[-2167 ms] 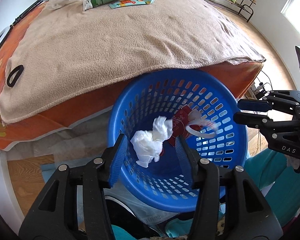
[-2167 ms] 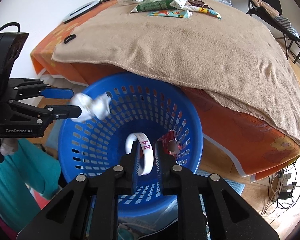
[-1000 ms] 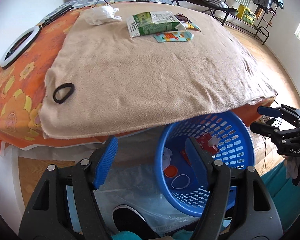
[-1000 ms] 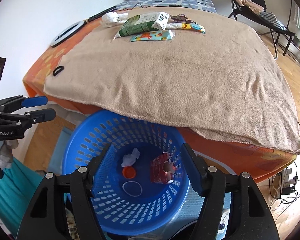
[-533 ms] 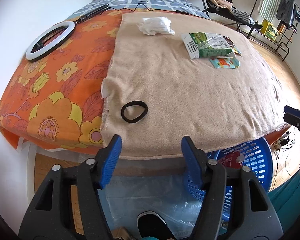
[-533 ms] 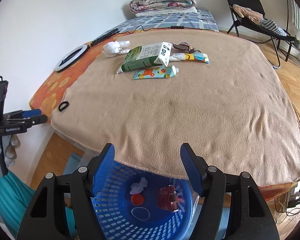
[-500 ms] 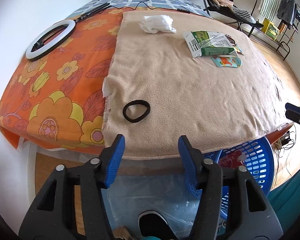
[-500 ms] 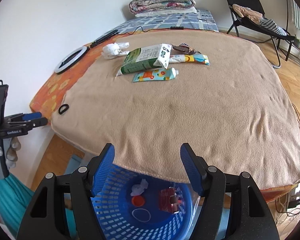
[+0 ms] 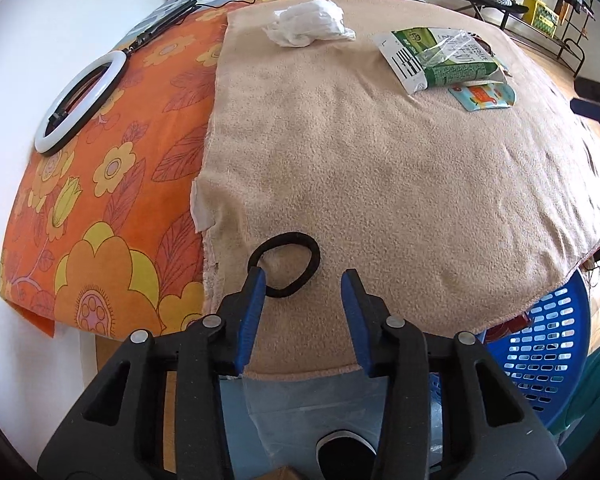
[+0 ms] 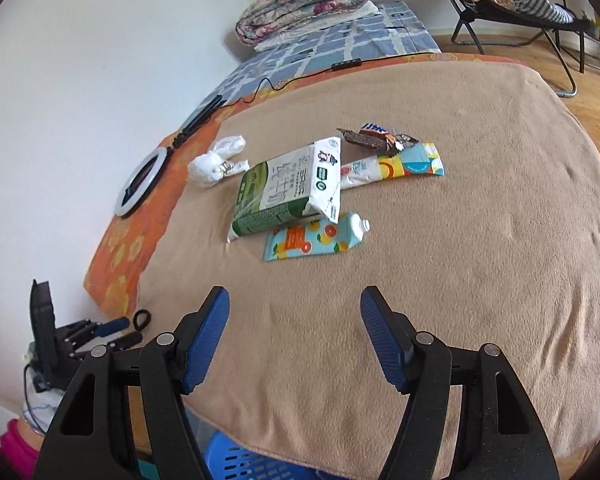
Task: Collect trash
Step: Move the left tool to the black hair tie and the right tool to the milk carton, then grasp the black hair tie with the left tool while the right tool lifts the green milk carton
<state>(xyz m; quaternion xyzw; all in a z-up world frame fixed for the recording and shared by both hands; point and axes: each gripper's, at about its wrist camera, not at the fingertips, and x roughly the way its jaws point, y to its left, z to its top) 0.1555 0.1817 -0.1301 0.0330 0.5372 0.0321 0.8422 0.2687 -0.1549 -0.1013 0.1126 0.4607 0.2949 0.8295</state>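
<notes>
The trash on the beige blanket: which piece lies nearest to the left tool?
The black hair tie, alone near the blanket's front edge, just ahead of the closing left tool. The other trash lies far back.

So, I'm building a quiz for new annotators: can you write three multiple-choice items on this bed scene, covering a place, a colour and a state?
1. Where is the black hair tie?
A. in the blue basket
B. on the beige blanket near its edge
C. on the ring light

2. What colour is the crumpled bag?
A. white
B. red
C. green

3. What are the right tongs holding?
A. the milk carton
B. the tube
C. nothing

Answers: 1 B, it lies just ahead of the closing left tongs; 2 A, plainly white; 3 C, only blanket shows between them.
</notes>
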